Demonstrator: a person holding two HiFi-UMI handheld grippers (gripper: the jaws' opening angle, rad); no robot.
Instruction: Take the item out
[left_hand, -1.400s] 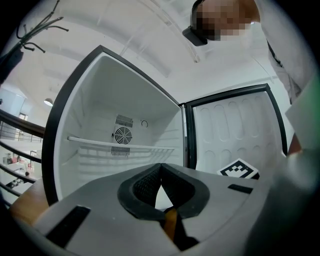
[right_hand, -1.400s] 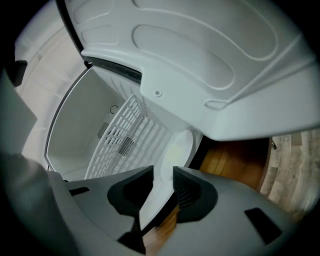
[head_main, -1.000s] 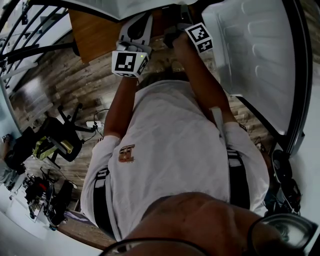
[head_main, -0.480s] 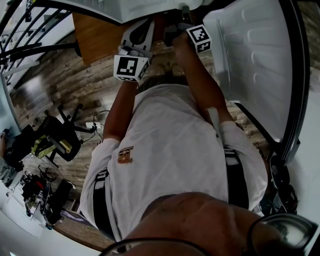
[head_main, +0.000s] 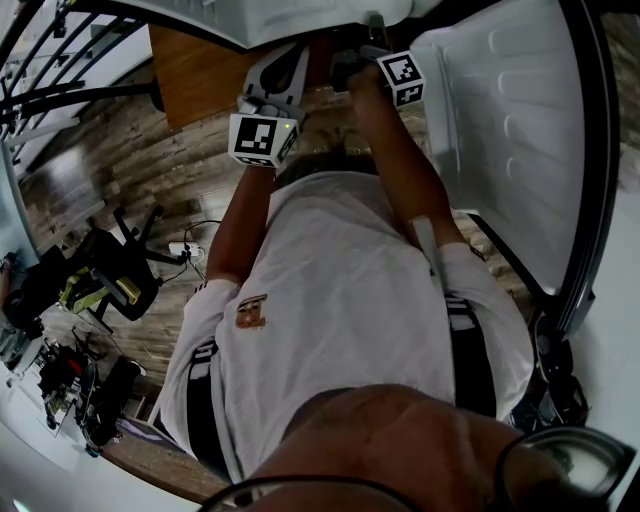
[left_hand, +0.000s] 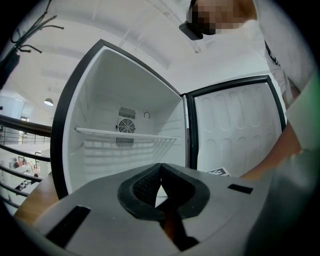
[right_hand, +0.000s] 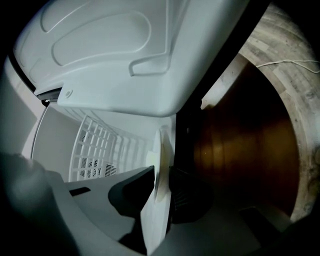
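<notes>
As the person stands at the open fridge (left_hand: 105, 95), both grippers are up at its mouth. In the right gripper view the right gripper (right_hand: 160, 177) has a thin white item (right_hand: 161, 142) edge-on between its jaws. Those jaws have just been closing, and now both dark pads (right_hand: 134, 192) sit against the item's two faces, part-way closed, gripping it. Plate, tray or lid? Can't call it from this angle. The view is rolled over. The item stands at the front of the fridge, with the white wire shelf (right_hand: 92, 150) behind it to the left. The moulded door (right_hand: 115, 45) liner fills the top of the picture. Dark brown wood (right_hand: 240, 145) shows to the right.

Over to the left gripper (left_hand: 160, 166): its jaws are closed tip to tip with nothing between them. It hangs in front of the opening, pointing level into the fridge. Beyond it the wire shelf crosses the back wall and a round fan (left_hand: 126, 126) sits just behind it. The rest of the inside that shows is bare white. The door stands swung open on the right.

From the head view, both arms reach forward and the two marker cubes sit near each other. The left cube (head_main: 262, 138) is nearer the body and the right cube (head_main: 402, 78) is up by the door. Wood-plank floor (head_main: 130, 165) runs to the left.
</notes>
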